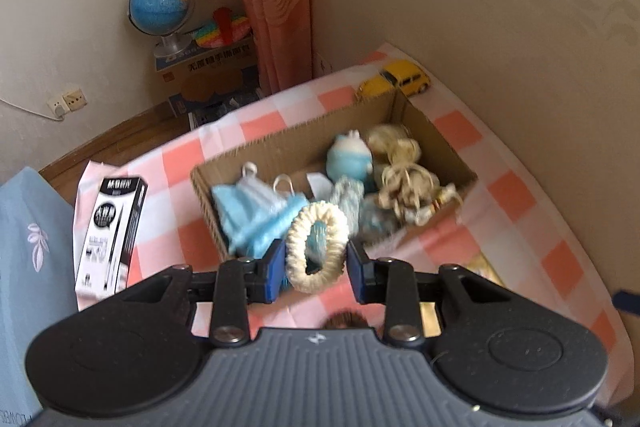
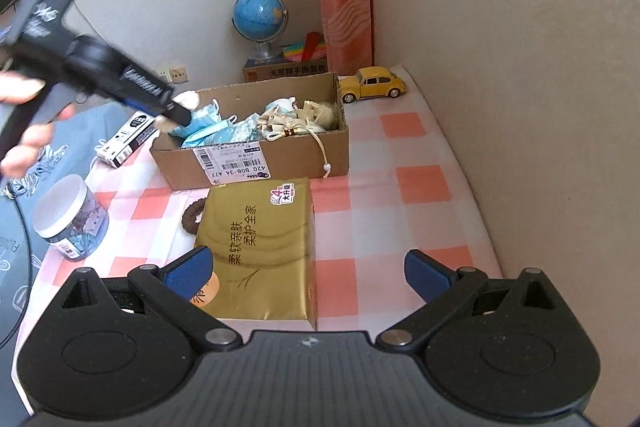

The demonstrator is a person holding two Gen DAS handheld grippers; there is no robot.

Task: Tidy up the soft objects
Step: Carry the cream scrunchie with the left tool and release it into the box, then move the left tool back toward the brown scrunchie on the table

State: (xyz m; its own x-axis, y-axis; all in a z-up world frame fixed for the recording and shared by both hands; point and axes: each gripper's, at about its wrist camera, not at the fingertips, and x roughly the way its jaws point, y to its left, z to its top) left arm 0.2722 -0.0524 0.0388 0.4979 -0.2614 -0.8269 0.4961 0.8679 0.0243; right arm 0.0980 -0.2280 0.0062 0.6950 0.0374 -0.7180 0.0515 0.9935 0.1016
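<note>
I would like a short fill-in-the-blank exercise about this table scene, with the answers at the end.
1. The left claw holds a cream ____.
2. The right claw, above the gold pack, is ____.
3. Behind the box stands a yellow toy ____.
4. The jar has a ____ lid.

Answers: scrunchie, open, car, white

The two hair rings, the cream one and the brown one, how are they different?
The cream scrunchie is pale and puffy; the brown hair tie is dark and looks thinner. The cream scrunchie is held up between the pads of the left gripper, near the cardboard box; the brown hair tie lies flat on the checked tablecloth, partly hidden behind the gold tissue pack. Both are ring-shaped.
</note>
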